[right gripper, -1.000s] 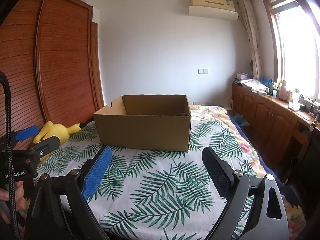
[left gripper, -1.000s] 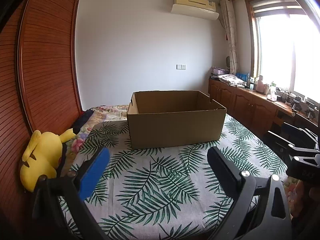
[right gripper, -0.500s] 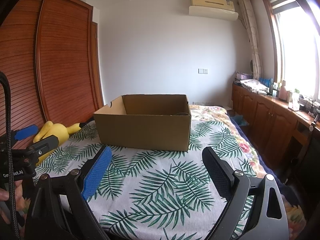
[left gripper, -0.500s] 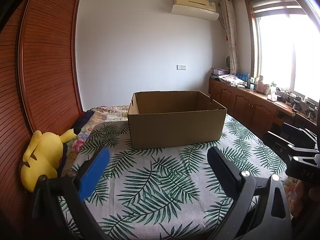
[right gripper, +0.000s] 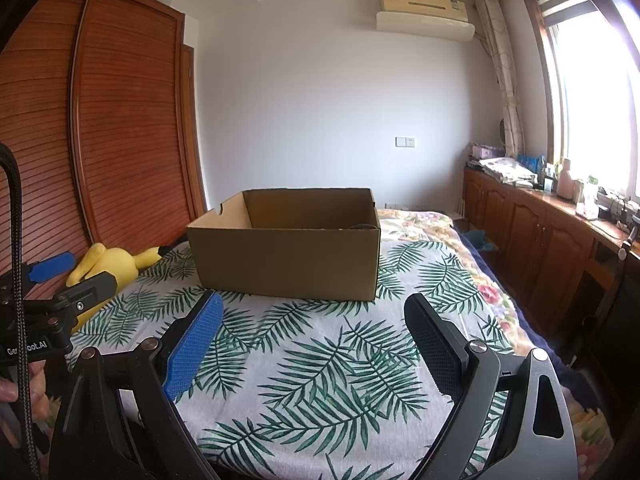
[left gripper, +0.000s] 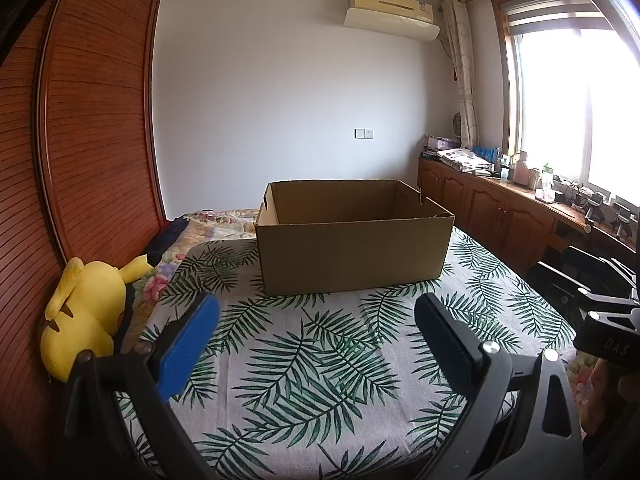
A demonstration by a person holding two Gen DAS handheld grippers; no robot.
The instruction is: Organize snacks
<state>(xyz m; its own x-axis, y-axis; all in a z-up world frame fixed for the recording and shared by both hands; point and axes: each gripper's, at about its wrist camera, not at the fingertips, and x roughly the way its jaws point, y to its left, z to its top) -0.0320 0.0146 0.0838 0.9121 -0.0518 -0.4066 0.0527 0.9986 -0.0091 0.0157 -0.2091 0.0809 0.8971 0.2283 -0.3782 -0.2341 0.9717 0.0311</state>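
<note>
Two grippers, the left gripper (left gripper: pixel 316 322) and the right gripper (right gripper: pixel 312 318), hover over the bed (left gripper: pixel 320 360) with fingers wide apart, holding nothing. One open box (left gripper: pixel 352 240) sits far ahead. No snacks show, so its inside may hold them or not.

The cardboard box (left gripper: pixel 354 254) is matt brown corrugated paper, and it sits on a soft cloth bedspread (left gripper: pixel 304 364) printed with green fern leaves. The left gripper (left gripper: pixel 316 336) and right gripper (right gripper: pixel 314 330) have matt black plastic frames with shiny metal screws (each carries one blue pad with a fine rough texture). The wardrobe doors (right gripper: pixel 120 132) are ribbed reddish wood with a slight sheen, and the yellow toy (left gripper: pixel 86 312) looks plush.
</note>
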